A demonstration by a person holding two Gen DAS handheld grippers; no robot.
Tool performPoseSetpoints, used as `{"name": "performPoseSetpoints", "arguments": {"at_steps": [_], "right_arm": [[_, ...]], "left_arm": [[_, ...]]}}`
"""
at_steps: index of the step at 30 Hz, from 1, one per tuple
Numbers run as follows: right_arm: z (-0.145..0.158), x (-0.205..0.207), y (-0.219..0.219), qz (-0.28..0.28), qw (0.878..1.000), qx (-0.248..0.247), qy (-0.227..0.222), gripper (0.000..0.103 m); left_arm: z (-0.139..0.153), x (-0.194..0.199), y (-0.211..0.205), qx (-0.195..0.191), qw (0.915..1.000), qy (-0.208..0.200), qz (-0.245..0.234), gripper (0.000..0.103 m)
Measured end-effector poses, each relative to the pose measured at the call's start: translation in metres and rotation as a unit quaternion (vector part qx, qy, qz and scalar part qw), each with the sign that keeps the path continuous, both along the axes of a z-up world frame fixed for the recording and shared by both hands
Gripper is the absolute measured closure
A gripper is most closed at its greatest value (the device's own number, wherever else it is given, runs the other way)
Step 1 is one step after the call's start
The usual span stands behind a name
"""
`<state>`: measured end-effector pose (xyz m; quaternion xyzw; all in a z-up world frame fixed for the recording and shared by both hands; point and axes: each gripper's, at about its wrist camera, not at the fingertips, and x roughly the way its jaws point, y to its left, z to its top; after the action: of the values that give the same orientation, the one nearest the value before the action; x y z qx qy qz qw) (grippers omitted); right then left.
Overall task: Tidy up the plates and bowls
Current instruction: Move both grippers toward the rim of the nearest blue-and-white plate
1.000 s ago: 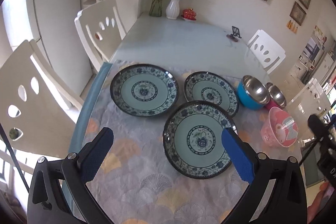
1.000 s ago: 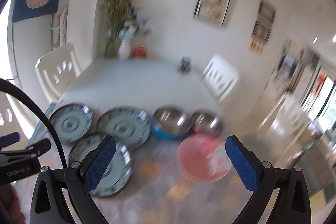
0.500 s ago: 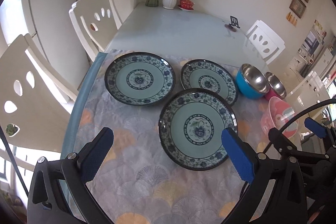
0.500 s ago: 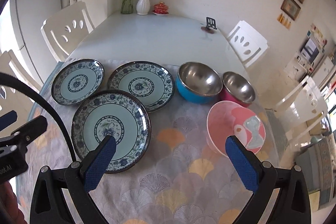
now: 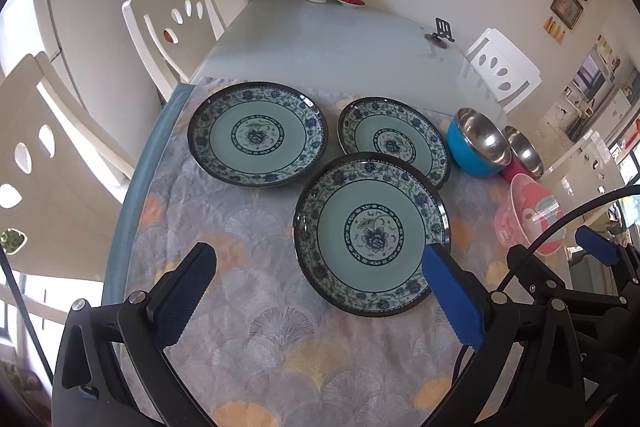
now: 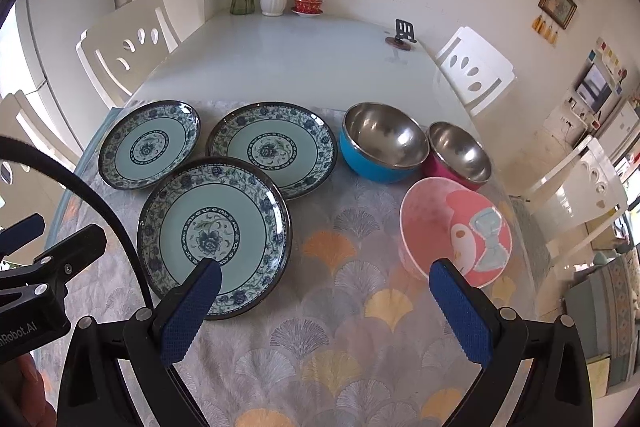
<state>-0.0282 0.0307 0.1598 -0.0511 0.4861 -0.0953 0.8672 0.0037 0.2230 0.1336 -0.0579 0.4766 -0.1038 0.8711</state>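
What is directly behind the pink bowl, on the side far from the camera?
The magenta steel bowl stands behind the pink bowl, whose rim covers its base; contact is unclear.

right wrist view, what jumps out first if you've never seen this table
Three blue-patterned plates cluster on the left of the fan-print cloth, the nearest one overlapping the plate behind it. To their right sit a blue bowl, a magenta bowl and a tilted pink cartoon bowl.

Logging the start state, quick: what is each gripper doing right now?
Left gripper: open, holding nothing.
Right gripper: open, holding nothing.
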Motion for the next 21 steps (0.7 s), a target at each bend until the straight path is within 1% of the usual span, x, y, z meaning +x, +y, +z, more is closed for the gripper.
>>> {"name": "performPoseSetpoints", "arguments": {"at_steps": [3, 9, 17, 21], "right_arm": [[-0.001, 0.001, -0.002, -0.003, 1.000, 0.004, 0.002, 0.000], [0.003, 0.001, -0.008, -0.010, 1.000, 0.021, -0.007, 0.000], [-0.004, 0.001, -0.010, -0.016, 0.999, 0.033, 0.006, 0.000], [-0.006, 0.002, -0.010, -0.016, 0.999, 0.040, 0.009, 0.000]], "left_arm": [[-0.002, 0.001, 0.001, -0.006, 0.9999, 0.012, -0.006, 0.001], [-0.002, 0.003, 0.003, -0.009, 0.9999, 0.014, 0.000, 0.001], [-0.006, 0.003, 0.003, -0.015, 0.9996, 0.023, 0.003, 0.001], [-0.010, 0.004, 0.004, -0.033, 0.9987, 0.037, 0.005, 0.001]]}}
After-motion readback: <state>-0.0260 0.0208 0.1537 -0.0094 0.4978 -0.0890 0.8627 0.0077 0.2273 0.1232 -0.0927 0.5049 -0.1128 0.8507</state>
